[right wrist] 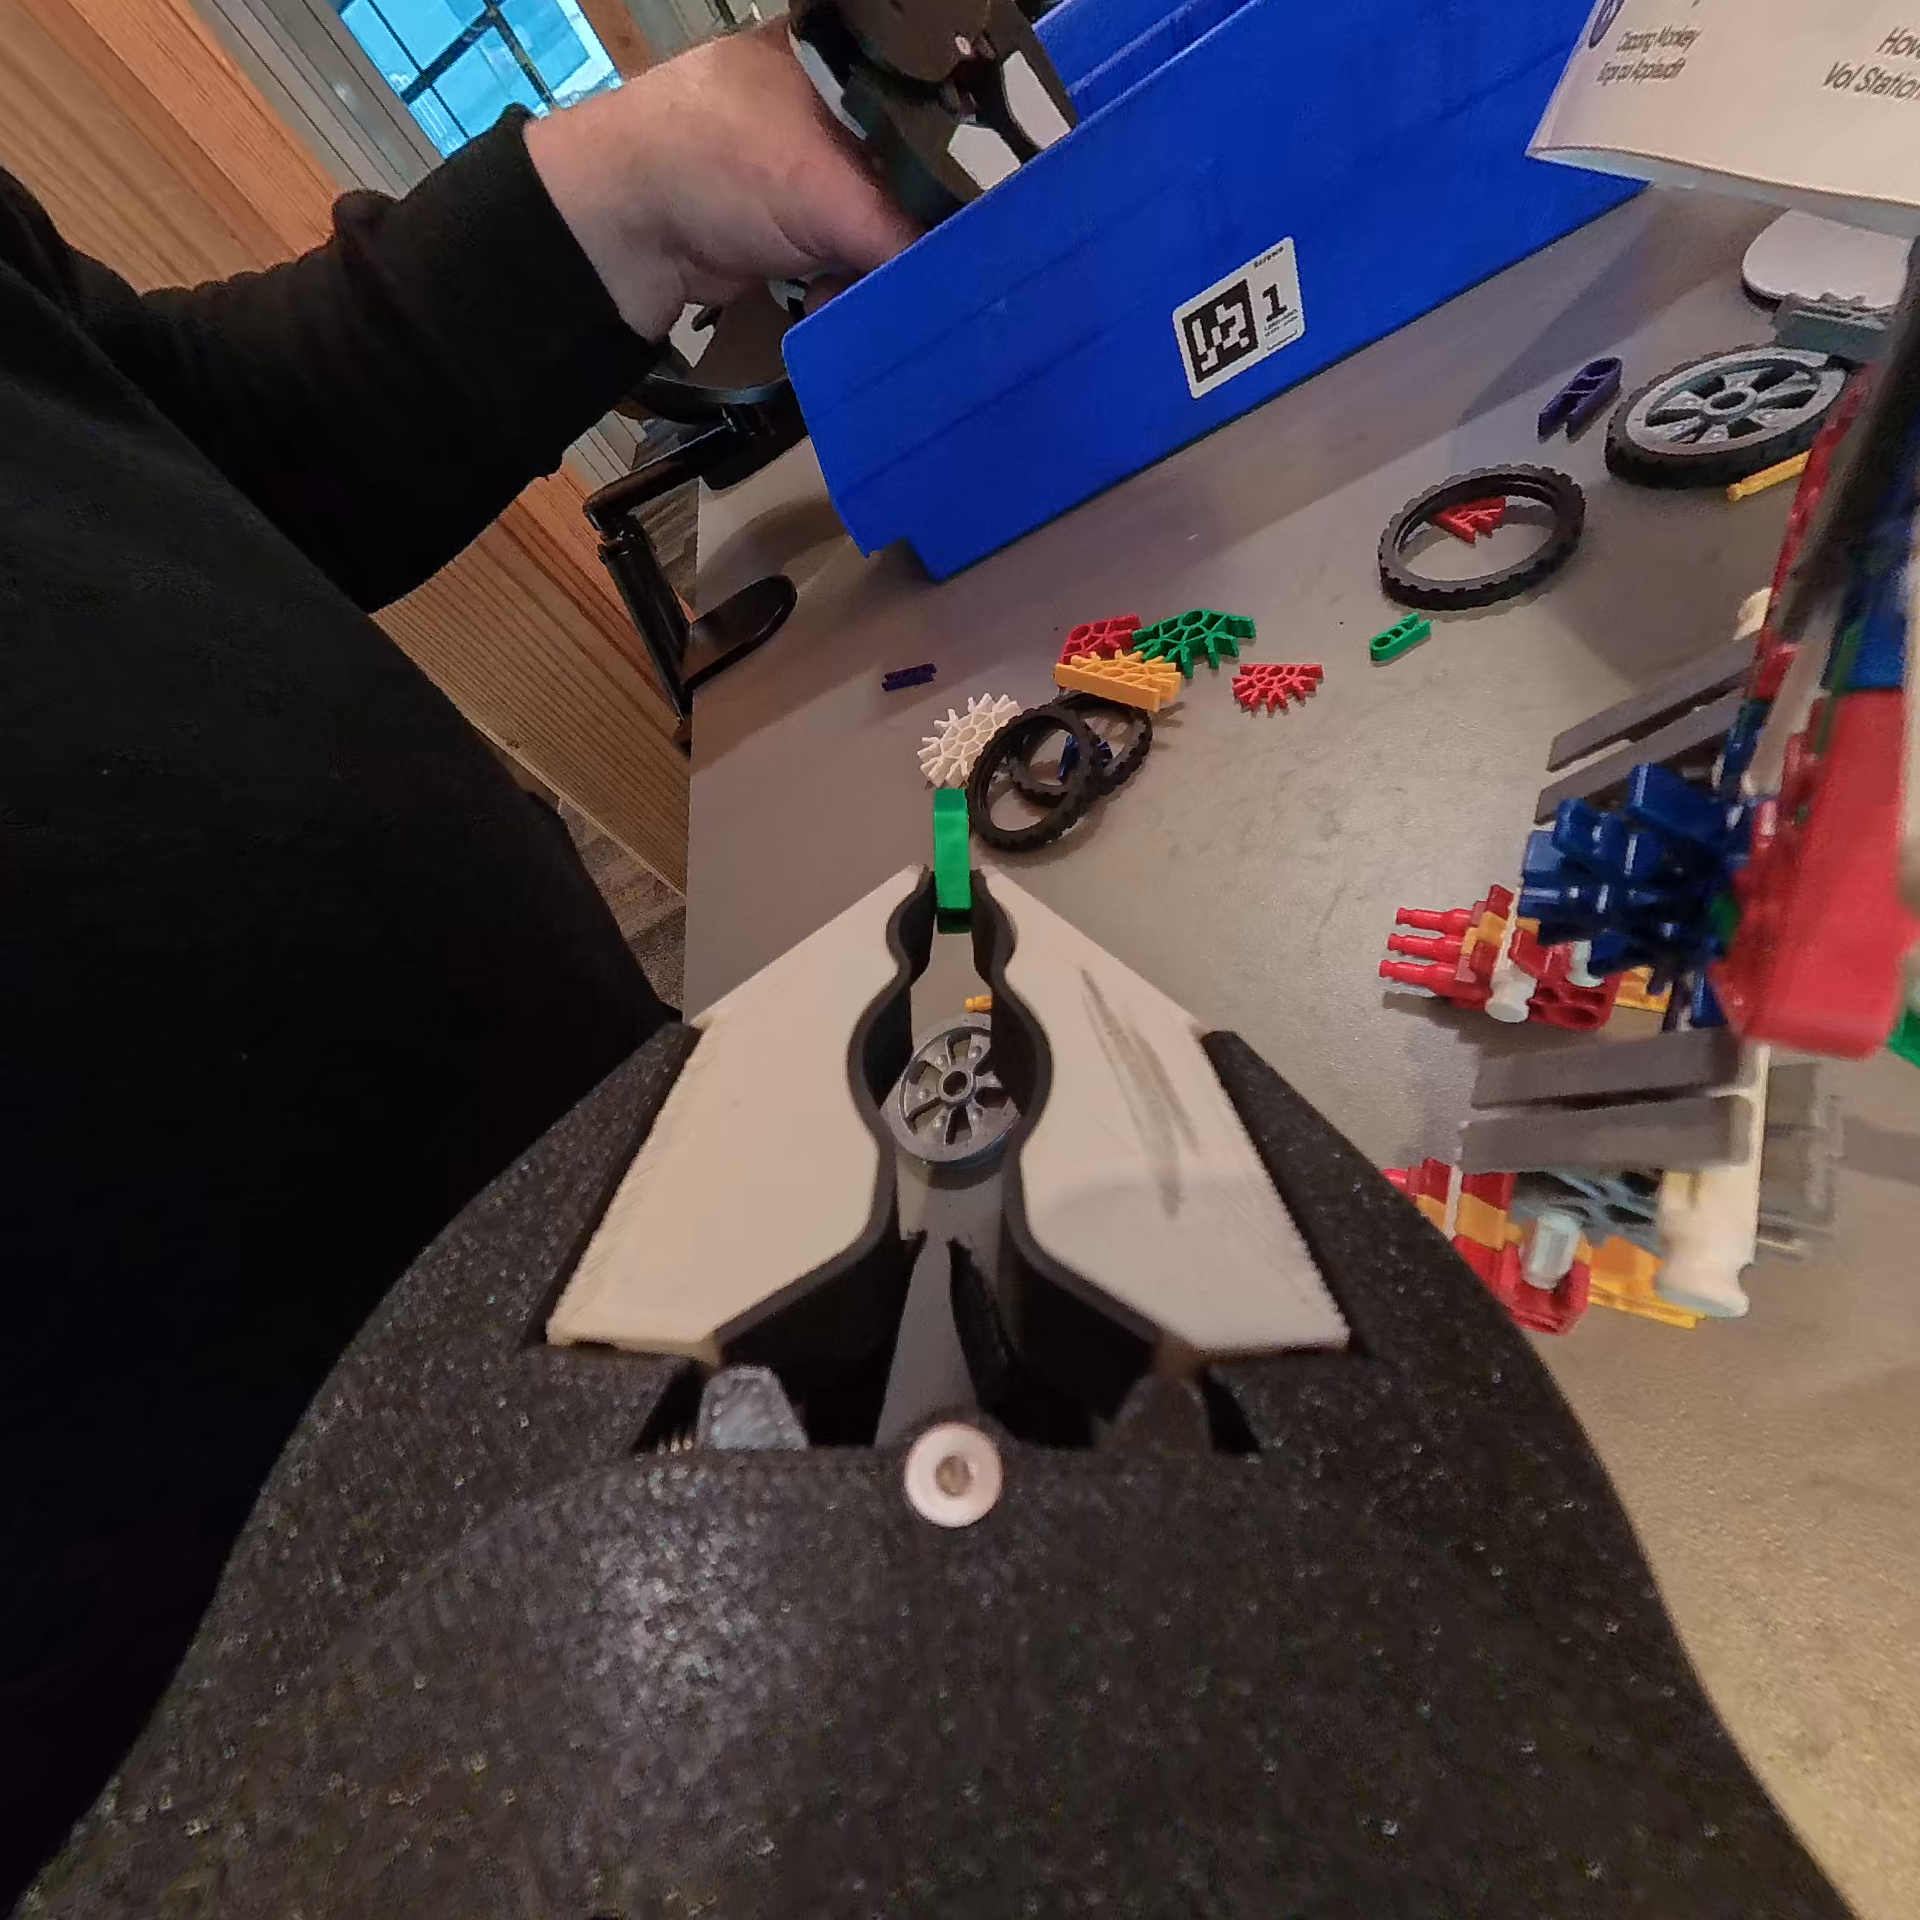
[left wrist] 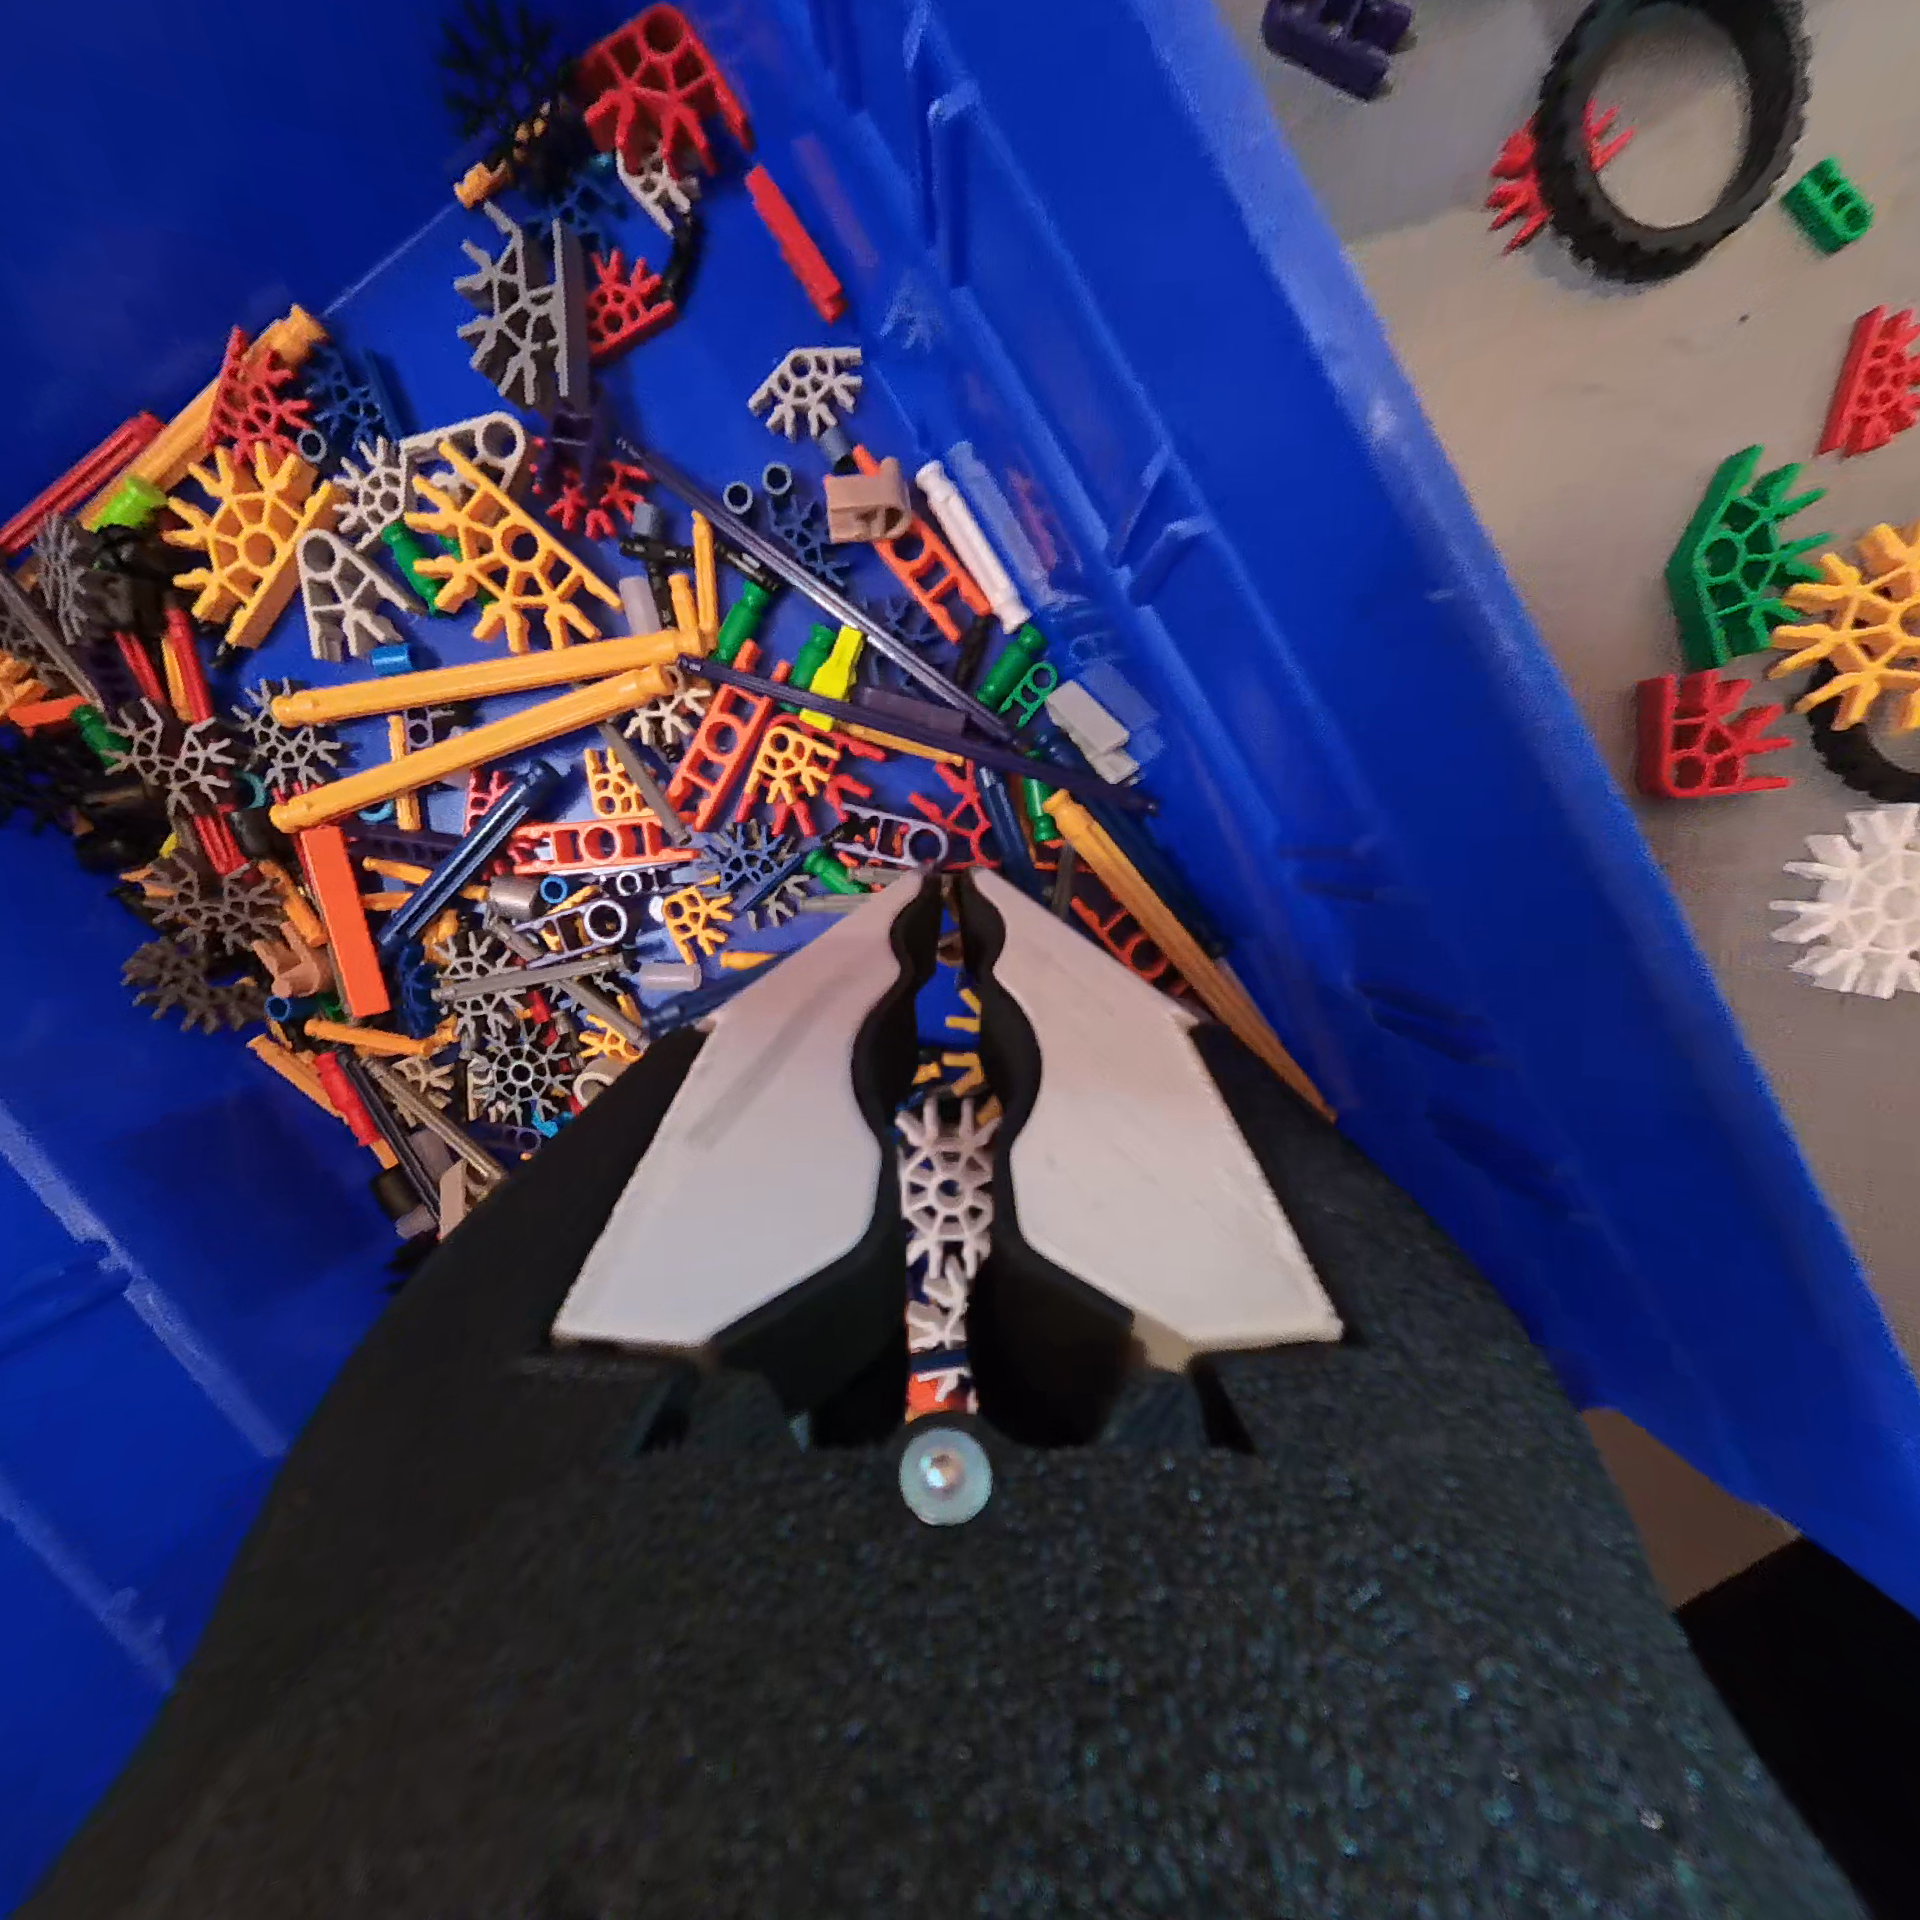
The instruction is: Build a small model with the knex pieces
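Observation:
My left gripper (left wrist: 941, 883) is inside the blue bin (left wrist: 1195, 436), low over a heap of small plastic construction pieces (left wrist: 499, 665): rods, snowflake connectors and ladder-like parts in several colours. Its jaws stand almost closed, and I see nothing clearly pinched between the tips. A white snowflake connector (left wrist: 945, 1184) lies below, seen through the gap between the fingers. My right gripper (right wrist: 953, 883) is shut on a small green piece (right wrist: 951, 847) and holds it above the grey table (right wrist: 1299, 831). A grey wheel hub (right wrist: 953, 1096) lies on the table below the fingers.
Loose pieces lie on the table by the bin: black tyre rings (right wrist: 1060, 764), a white connector (right wrist: 961, 738), red, green and yellow connectors (right wrist: 1153, 649), a larger tyre (right wrist: 1481, 535) and a spoked wheel (right wrist: 1725, 416). A built model (right wrist: 1704, 935) stands at right. A person's hand (right wrist: 717, 177) holds the other gripper over the bin (right wrist: 1195, 260). The grippers' ends are close to 30 cm from one another. The grey wheel hub (right wrist: 953, 1096) is closer to my right gripper, around 6 cm from its tips; the left tips are 30 cm off.

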Demonstrator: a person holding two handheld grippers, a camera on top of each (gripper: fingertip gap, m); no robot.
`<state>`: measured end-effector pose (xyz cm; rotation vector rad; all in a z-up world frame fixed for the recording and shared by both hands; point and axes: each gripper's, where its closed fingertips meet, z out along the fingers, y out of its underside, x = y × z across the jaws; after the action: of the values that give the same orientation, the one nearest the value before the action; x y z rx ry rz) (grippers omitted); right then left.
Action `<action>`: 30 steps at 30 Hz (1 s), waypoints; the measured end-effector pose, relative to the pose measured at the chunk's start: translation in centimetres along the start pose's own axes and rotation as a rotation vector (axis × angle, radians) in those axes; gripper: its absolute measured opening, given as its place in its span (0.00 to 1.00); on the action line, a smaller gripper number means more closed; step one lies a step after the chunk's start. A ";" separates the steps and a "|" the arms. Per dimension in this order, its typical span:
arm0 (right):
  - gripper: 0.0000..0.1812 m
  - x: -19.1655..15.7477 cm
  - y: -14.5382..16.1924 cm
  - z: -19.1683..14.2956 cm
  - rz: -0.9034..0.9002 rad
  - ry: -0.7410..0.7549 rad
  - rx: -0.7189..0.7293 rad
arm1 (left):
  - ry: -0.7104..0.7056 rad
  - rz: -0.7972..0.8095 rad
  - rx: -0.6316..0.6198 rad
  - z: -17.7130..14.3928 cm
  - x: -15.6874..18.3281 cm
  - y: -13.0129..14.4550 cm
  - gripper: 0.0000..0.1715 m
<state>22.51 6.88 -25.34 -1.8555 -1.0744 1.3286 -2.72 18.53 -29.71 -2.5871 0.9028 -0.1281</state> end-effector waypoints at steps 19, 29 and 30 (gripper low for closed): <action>0.03 0.0 -0.2 -0.2 0.007 -0.008 0.014 | -0.025 -0.030 0.012 -1.2 -0.4 0.6 0.01; 0.03 -0.1 -0.2 -0.2 0.013 -0.017 0.014 | -0.035 -0.028 -0.007 -1.1 -0.3 1.1 0.01; 0.03 -0.1 -0.2 -0.2 0.013 -0.018 0.015 | -0.035 -0.027 -0.008 -1.1 -0.3 1.1 0.01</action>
<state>22.64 6.92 -25.08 -1.8460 -1.0600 1.3592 -3.80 17.54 -29.11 -2.6014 0.8575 -0.0866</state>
